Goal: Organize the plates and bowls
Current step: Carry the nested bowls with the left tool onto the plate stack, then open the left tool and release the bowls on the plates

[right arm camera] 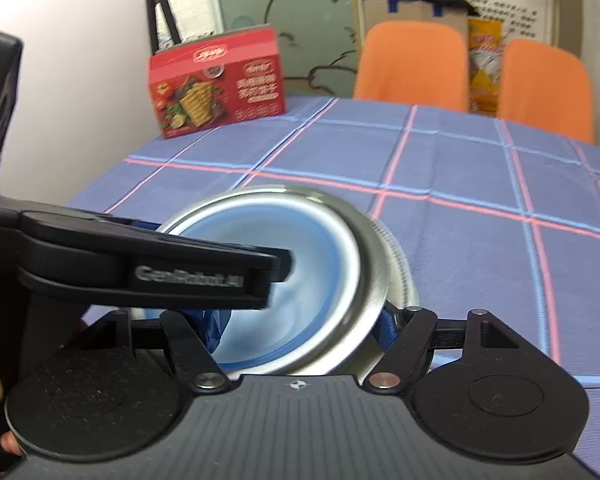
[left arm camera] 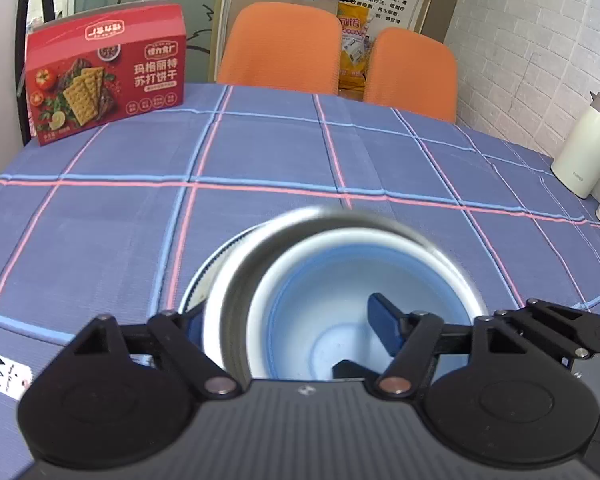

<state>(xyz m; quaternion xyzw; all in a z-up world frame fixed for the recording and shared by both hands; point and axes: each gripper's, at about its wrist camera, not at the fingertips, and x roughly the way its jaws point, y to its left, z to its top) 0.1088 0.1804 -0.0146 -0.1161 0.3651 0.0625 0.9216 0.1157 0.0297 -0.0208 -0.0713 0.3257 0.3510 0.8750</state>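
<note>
Resting on the blue checked tablecloth near its front edge, a stack of dishes is seen: a steel bowl w/ a blue-and-white bowl nested inside it, both sitting on a plate whose beaded rim shows at the left. The left gripper is closed on the near side of the stack, one blue finger set inside the blue-and-white bowl and the other outside the steel wall, partly hidden. In the right wrist view the same stack is approached from the other side; the steel bowl appears tilted and motion-blurred, w/ the plate edge peeking out to its right. The right gripper sits at the near rim, a blue finger just beside the steel wall and another below the inner bowl; whether it is clamped or slack can't be told. The left gripper's black body is seen crossing that frame over the bowl. A red cracker box stands at the far left of the table, two orange chairs are behind it, and a cream kettle is placed at the right edge.
</note>
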